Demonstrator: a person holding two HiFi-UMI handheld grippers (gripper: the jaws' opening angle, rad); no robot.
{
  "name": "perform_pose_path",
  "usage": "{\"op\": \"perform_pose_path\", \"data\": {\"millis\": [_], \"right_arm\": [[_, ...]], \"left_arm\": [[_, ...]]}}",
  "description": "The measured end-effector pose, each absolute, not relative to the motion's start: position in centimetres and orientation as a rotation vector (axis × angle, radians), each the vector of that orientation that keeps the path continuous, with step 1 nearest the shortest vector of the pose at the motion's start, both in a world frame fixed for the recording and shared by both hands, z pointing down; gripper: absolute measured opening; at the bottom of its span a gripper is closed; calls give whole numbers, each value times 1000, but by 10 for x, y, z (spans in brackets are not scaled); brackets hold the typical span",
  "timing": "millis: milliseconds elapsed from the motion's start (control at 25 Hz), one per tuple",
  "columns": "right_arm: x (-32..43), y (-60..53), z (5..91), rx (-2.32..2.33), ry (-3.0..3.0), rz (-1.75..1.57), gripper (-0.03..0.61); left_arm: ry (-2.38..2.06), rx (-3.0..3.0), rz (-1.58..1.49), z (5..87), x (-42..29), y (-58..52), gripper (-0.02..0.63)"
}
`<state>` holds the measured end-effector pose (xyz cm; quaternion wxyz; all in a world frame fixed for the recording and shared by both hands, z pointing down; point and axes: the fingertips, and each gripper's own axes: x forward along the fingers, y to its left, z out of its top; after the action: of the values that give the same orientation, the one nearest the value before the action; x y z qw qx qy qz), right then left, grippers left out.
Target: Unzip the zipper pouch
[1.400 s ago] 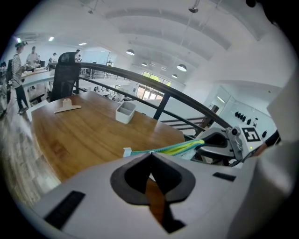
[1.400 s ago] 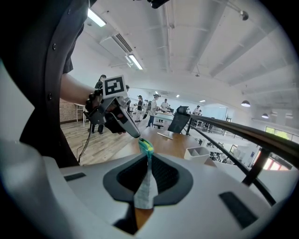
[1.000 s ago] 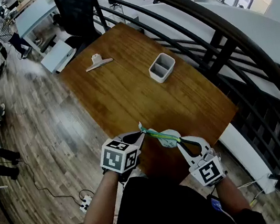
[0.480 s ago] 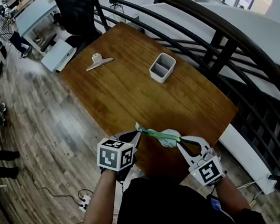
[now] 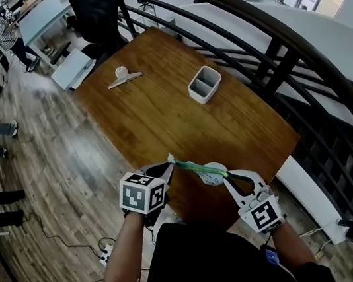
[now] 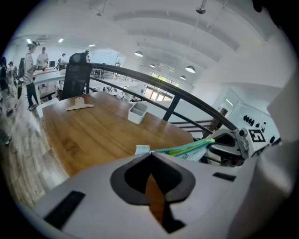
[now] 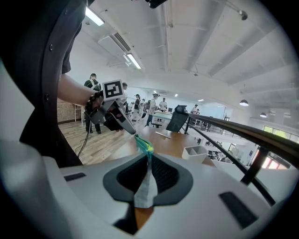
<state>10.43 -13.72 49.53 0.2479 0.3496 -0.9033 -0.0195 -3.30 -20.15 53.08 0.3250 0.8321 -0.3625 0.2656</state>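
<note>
The person is holding the white zipper pouch with a green and yellow top edge [image 5: 198, 169] in the air, just above the near edge of the brown wooden table [image 5: 159, 116], stretched between the two tools. The left hand-held gripper [image 5: 169, 163] is pinching fully closed on a small white tab [image 6: 142, 149] at the zipper pouch's far end, which I am taking to be the zipper pull or the end of the tape. The right hand-held gripper [image 5: 227, 177] is clamping almost closed on the white fabric at the other end, with a flap of it hanging down between the jaws in the right gripper view.

The work appears to be at or near its start. The green edge is running as one narrow, taut line from one tool to the other, with no gap showing along it, so most or all of the unzipping seems to be left to do.

Several things are staying out of reach. The slider is too small to pick out in any view, so how far it is sitting along the teeth cannot be told. The left tool's own body is covering most of its contact with the tab. The person's dark clothing is filling the bottom of the head view.
</note>
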Motion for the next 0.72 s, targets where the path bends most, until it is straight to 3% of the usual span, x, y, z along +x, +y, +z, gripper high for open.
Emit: {"op": "perform_pose_path", "data": {"millis": [720], "right_arm": [[118,-161,504,1063,-2390,-10,32]], "left_arm": [[-965,2323,670,509,-22,-204,16]]}}
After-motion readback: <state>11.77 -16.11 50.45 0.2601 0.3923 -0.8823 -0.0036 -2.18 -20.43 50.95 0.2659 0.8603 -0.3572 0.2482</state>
